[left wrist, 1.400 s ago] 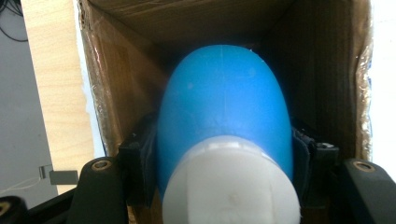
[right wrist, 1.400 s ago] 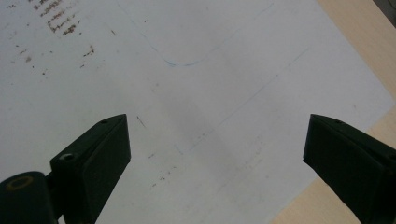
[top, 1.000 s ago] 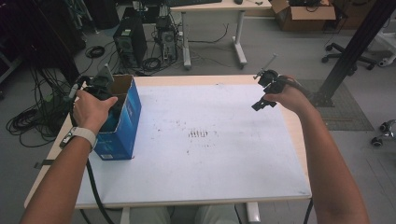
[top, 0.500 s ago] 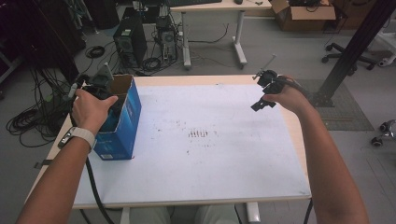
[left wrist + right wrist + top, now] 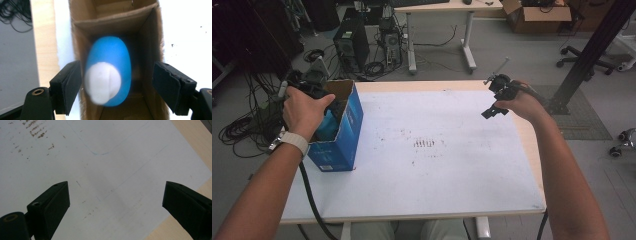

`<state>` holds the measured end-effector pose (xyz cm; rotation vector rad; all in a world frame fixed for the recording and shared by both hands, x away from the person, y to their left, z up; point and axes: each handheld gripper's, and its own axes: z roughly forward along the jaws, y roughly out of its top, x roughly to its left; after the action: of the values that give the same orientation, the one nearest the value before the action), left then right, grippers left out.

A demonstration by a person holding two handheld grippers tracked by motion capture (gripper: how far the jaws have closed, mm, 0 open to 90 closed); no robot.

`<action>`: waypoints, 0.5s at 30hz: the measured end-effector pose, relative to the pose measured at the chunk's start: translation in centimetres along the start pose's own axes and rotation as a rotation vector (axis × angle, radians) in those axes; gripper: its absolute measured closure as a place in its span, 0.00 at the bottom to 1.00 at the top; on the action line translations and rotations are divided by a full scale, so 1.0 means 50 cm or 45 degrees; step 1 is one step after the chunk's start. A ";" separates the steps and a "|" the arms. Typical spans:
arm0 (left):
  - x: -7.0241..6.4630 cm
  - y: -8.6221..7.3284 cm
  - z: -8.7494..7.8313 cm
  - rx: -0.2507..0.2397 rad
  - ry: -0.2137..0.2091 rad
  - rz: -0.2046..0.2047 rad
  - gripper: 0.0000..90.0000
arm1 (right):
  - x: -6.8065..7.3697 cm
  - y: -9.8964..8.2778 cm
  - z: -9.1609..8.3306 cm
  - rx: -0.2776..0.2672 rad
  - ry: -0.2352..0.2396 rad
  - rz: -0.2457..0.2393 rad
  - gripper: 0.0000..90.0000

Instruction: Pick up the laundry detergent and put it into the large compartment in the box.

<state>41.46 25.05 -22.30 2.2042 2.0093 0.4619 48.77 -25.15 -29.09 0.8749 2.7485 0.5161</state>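
Observation:
An open blue cardboard box (image 5: 343, 131) stands on the left side of the white table (image 5: 437, 170). My left gripper (image 5: 116, 85) hovers over the box's mouth (image 5: 112, 22) with its jaws wide apart. A blurred blue egg-shaped object with a white patch (image 5: 108, 72) sits between the jaws, touching neither pad, over the box's brown inside. In the high view the left hand (image 5: 304, 110) covers that gripper. My right gripper (image 5: 495, 98) is held above the table's far right part, open, with nothing between its jaws (image 5: 116, 202).
Brown specks (image 5: 424, 143) mark the middle of the table sheet. Beyond the table's far edge stand computer towers (image 5: 349, 45) and cables (image 5: 242, 127) on the floor. A black post (image 5: 592, 55) rises at the right. A cable (image 5: 309, 195) trails from the left gripper.

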 end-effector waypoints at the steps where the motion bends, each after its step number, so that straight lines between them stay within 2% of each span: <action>1: -0.002 0.002 -0.014 -0.008 0.011 0.009 0.27 | 0.000 0.000 0.000 -0.001 -0.001 0.000 0.08; 5: -0.007 0.006 -0.057 -0.027 -0.006 0.028 0.24 | 0.003 0.001 -0.002 -0.003 0.000 -0.003 0.08; 9: -0.020 0.005 -0.103 -0.050 0.000 0.045 0.20 | 0.005 0.001 -0.004 -0.007 -0.001 -0.006 0.08; 15: -0.037 -0.006 -0.146 -0.081 -0.047 0.086 0.18 | 0.006 -0.001 -0.010 -0.014 -0.009 -0.005 0.08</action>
<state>38.84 22.43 -15.75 2.2317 1.8798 0.4817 48.36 -25.13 -28.70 0.8676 2.7378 0.5257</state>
